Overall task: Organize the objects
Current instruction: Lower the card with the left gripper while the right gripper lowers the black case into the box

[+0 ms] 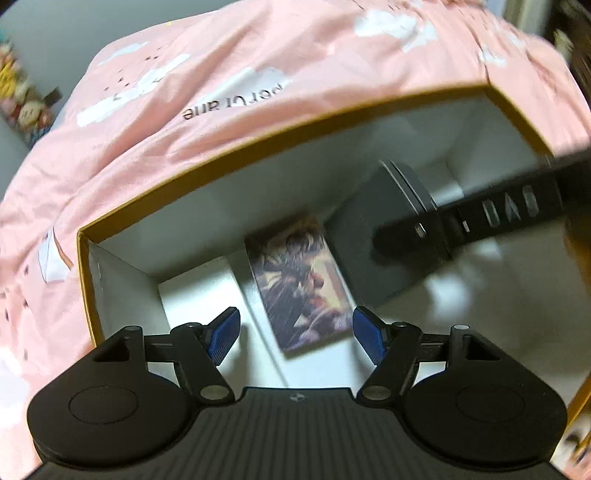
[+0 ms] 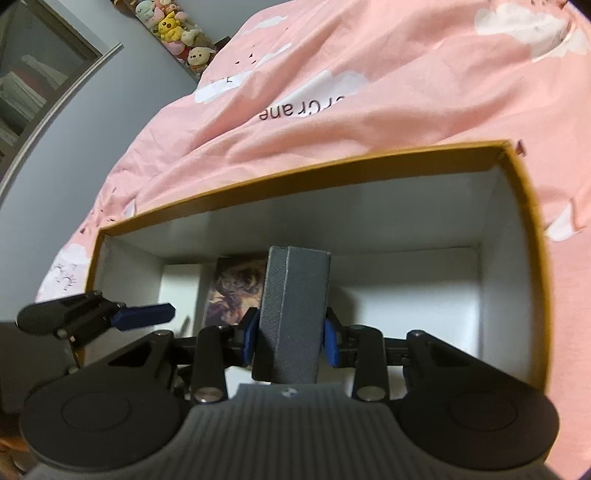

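Two black handheld grippers with blue finger pads are seen above a white-lined cardboard box with a mustard-yellow rim (image 2: 295, 173) set on a pink bedspread printed with white clouds (image 2: 369, 110). On the right gripper (image 2: 291, 336), the blue pads (image 2: 251, 332) are pressed against both sides of a tall grey textured rectangular case (image 2: 295, 314), which is held upright over the middle of the box interior. The left gripper (image 1: 293, 332) is held with its fingers spread apart and nothing between them, above the left part of the box; one of its blue fingers is also caught at the left edge of the right wrist view (image 2: 144, 316). A flat rectangular card box printed with a dark purple illustration (image 1: 299, 284) lies on the white floor of the yellow-rimmed box, beside a low white divider. In the left wrist view the grey case (image 1: 376, 229) is shown just right of that printed box, with the right gripper's arm blurred across it. A row of plush toys (image 2: 177, 33) is lined up along the far edge of the bed, against a grey wall.
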`<state>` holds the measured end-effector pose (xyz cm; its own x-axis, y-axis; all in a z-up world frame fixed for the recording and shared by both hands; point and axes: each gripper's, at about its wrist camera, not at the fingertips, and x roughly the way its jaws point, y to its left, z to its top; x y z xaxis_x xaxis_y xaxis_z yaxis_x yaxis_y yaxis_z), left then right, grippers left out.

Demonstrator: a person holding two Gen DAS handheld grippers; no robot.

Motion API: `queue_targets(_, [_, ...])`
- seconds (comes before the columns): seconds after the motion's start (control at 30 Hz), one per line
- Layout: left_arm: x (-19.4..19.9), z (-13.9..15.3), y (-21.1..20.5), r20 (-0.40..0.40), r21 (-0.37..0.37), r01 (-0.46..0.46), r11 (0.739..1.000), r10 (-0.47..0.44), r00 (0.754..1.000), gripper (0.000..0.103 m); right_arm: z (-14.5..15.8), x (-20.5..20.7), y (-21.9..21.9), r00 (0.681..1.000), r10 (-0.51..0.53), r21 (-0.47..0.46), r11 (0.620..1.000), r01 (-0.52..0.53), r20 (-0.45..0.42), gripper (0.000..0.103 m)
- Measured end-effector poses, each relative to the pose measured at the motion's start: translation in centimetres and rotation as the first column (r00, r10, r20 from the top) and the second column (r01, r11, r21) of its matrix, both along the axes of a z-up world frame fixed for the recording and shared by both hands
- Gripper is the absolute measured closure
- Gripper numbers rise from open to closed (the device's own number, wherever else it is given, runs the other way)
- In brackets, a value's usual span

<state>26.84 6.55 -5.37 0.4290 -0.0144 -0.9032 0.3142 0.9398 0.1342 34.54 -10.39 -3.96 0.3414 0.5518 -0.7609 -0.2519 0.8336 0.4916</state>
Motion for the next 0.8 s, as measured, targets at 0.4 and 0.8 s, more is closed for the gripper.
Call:
queue_targets(0.4, [-0.2, -2.2, -1.3, 0.011, 0.128, 0.064, 0.99, -0.065, 0.998, 0.019, -0.2, 0.7, 0.7, 0.997, 0.072, -0.046, 0.996, -0.071, 0.008, 0.058])
queue_targets(0.8, [-1.3, -2.3, -1.5, 0.031, 0.126, 0.057, 0.99, -0.062, 0.998, 0.021, 0.3, -0.9, 2.7, 0.947, 0.307, -0.37, 0.894, -0.252, 0.097, 0.033])
